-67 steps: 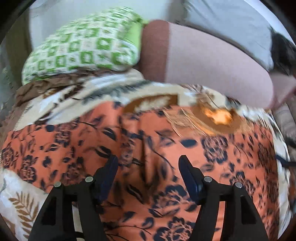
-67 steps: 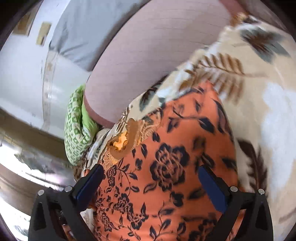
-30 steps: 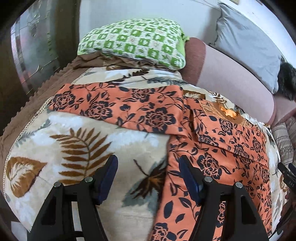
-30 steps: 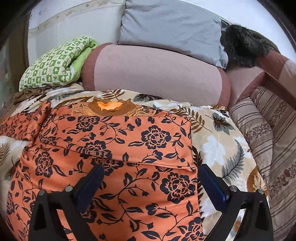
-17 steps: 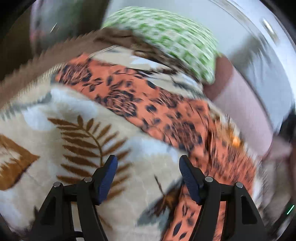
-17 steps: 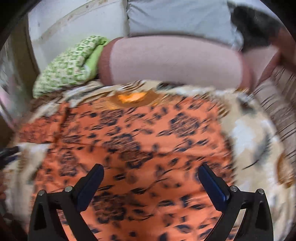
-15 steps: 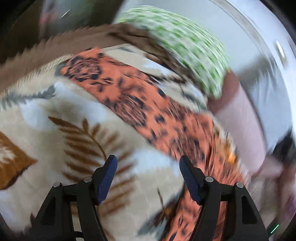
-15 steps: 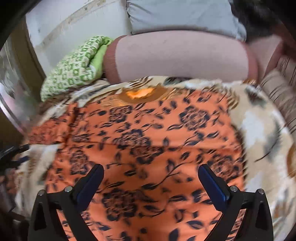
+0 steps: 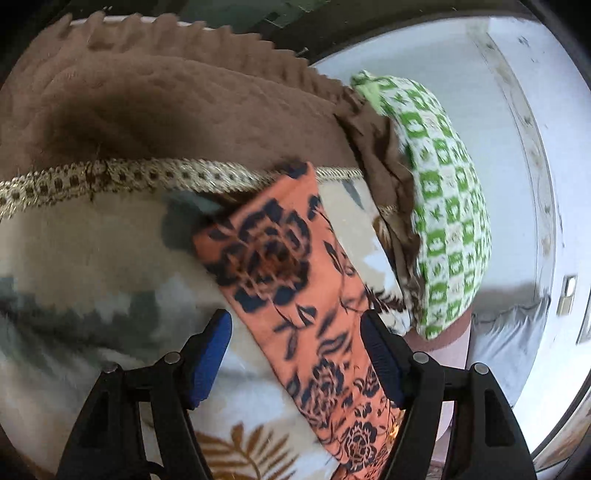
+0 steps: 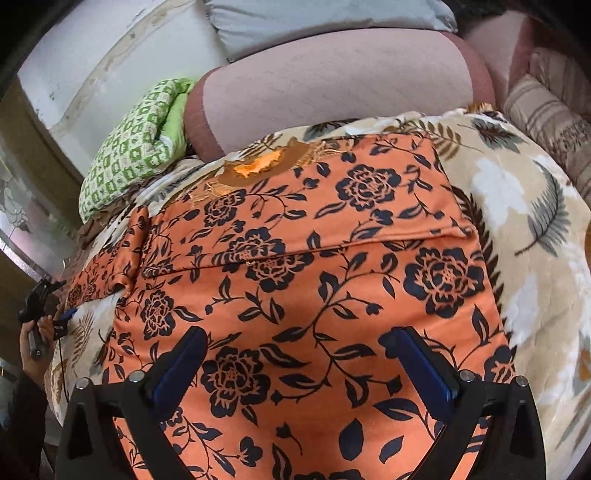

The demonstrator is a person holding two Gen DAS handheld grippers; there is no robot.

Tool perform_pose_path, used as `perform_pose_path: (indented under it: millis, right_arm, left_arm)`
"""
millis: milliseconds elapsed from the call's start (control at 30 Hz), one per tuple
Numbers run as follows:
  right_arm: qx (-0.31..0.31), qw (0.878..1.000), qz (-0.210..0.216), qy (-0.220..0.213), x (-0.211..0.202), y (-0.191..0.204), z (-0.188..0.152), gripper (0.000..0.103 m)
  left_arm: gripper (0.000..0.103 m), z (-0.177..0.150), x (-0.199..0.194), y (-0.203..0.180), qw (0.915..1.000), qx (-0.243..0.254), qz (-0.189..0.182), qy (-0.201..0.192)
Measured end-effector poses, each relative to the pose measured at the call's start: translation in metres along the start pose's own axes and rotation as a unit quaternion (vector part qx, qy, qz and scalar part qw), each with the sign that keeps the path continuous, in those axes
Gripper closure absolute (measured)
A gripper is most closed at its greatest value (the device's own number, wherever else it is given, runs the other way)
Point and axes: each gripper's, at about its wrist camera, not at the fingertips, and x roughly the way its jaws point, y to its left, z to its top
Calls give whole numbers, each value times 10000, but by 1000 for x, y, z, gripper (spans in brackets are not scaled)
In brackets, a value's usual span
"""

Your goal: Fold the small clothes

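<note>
Left wrist view first: at nine o'clock we see the leaf-print blanket (image 9: 92, 258), cream with grey and brown leaves, its gold braided edge running across above it, and a brown fringed spread (image 9: 166, 99) filling the ten-to-twelve o'clock part. Our left gripper (image 9: 295, 354) is released, its blue pads standing apart over the sleeve (image 9: 280, 280) of the orange floral garment (image 10: 314, 295); the sleeve runs between the pads without either pressing on it. Toward two o'clock a green checked pillow (image 9: 447, 206) lies on crumpled brown cloth just beyond the sleeve's far end, with white wall behind it.

Right wrist view next: at eight o'clock our own left hand (image 10: 35, 339) holds its gripper at the blanket's edge, beside the sleeve. The garment lies spread flat on the blanket across the middle, neckline at twelve o'clock, a fold crease crossing it. Our right gripper (image 10: 295, 369) hangs released above the lower body of the garment, nothing clamped. At eleven o'clock sits the green pillow, at twelve a pink bolster (image 10: 332, 92) with a grey pillow (image 10: 325, 22) behind, and at two o'clock a striped cushion (image 10: 546, 110) touches the blanket's edge.
</note>
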Motion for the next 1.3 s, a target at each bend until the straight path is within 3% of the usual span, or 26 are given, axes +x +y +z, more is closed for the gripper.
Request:
perform_pose_path:
  millis: [133,233,300,333,367,533,667,767,867,967,1133,1300]
  right_arm:
    - [115,9999,-47,12,5,-2,-2,0]
    - [137,9999,-34,12,7,0,-2,0]
    - [86,10000,-47,8,7,2,-2,0]
    - [48,10000,-48,-11,6,4,-2,0]
    - [20,10000,-52,-30,5,4,-2,0]
    - [129,9998,-41,-148,0,-3,-3,0]
    - [336,9990,61,-279,-5,-18,-5,0]
    - [497,9979,146,-384,-9,-34,-8,0]
    - [621,9968,215,-463,-12,-51,-6,0]
    - [704,9954,272,-582,-17,-68,-3,0]
    - [975,9905,384,-890,-32,-102,-2,0]
    - [1594,9793,495,-1148,-39,-144,-8,0]
  left_arm:
    - [31,3,1,1,9997,-192,-36,-130]
    - [34,4,4,-4,9993,-140,166,-295]
    - [60,5,5,-4,9983,-62,448,-368]
    - [87,7,7,-6,9963,14,775,-382]
    - [97,8,9,-7,9927,53,1147,-359]
    - [98,0,2,-39,9833,606,1623,-552]
    - [99,-28,-20,-111,9717,1575,1480,-959]
    - [99,-80,-34,-186,9523,2609,1075,-1158]
    - [99,-154,-40,-255,9252,3552,577,-1205]
    - [99,-242,-30,-309,8969,4309,108,-990]
    - [98,-360,9,-349,8600,5081,-263,-390]
    - [98,-469,77,-359,8284,5581,-252,394]
